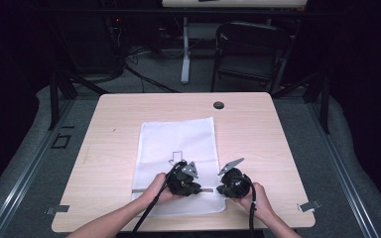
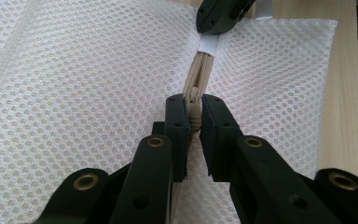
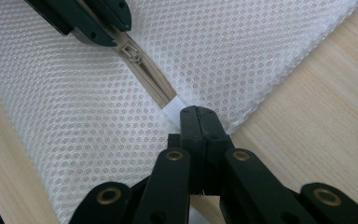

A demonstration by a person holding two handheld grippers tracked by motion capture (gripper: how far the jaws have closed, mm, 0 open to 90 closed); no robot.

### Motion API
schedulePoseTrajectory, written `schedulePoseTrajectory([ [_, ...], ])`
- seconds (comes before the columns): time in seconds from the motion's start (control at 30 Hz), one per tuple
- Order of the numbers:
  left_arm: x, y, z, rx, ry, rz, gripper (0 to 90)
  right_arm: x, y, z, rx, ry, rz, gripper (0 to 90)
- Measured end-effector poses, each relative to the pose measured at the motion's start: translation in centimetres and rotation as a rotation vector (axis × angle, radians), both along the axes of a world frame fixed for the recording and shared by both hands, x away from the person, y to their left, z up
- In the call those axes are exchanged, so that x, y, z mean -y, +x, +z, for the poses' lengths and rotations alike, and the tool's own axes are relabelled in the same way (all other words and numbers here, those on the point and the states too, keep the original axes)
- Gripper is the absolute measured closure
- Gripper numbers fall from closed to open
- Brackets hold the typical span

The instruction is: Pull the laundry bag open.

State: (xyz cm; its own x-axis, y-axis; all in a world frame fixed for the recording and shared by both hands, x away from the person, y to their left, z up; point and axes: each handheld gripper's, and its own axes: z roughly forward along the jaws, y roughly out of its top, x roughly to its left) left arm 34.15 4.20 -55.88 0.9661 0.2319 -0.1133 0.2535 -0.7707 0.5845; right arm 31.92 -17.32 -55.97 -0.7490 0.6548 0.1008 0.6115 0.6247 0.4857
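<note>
A white mesh bag (image 1: 177, 148) lies flat on the wooden table (image 1: 104, 148), its near edge at 6 o'clock by my hands. A small dark square outline is printed mid-bag in the high view; I can read no writing on it.

My left gripper (image 2: 194, 114) is clamped on the beige zipper pull (image 2: 195, 100); my left hand (image 1: 159, 191) holds it over the bag's near end.

My right gripper (image 3: 199, 122) is pinched tight on the white tab (image 3: 173, 108) at the zipper's end, at the bag's edge, with bare wood toward 3 o'clock.

The gripper views show the zipper (image 3: 151, 79) teeth and honeycomb mesh; the high view adds a dark round plug (image 1: 219, 105) at the table's 12 o'clock and a folding chair (image 1: 250, 52) beyond.
</note>
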Motion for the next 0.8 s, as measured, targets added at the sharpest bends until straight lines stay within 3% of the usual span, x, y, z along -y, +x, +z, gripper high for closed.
schedulePoseTrajectory([
  [0.8, -2.5, -0.2, 0.4, -0.003, 0.016, 0.009, 81.5, -0.1, 0.0, 0.0, -0.001, -0.006, 0.007, 90.0],
])
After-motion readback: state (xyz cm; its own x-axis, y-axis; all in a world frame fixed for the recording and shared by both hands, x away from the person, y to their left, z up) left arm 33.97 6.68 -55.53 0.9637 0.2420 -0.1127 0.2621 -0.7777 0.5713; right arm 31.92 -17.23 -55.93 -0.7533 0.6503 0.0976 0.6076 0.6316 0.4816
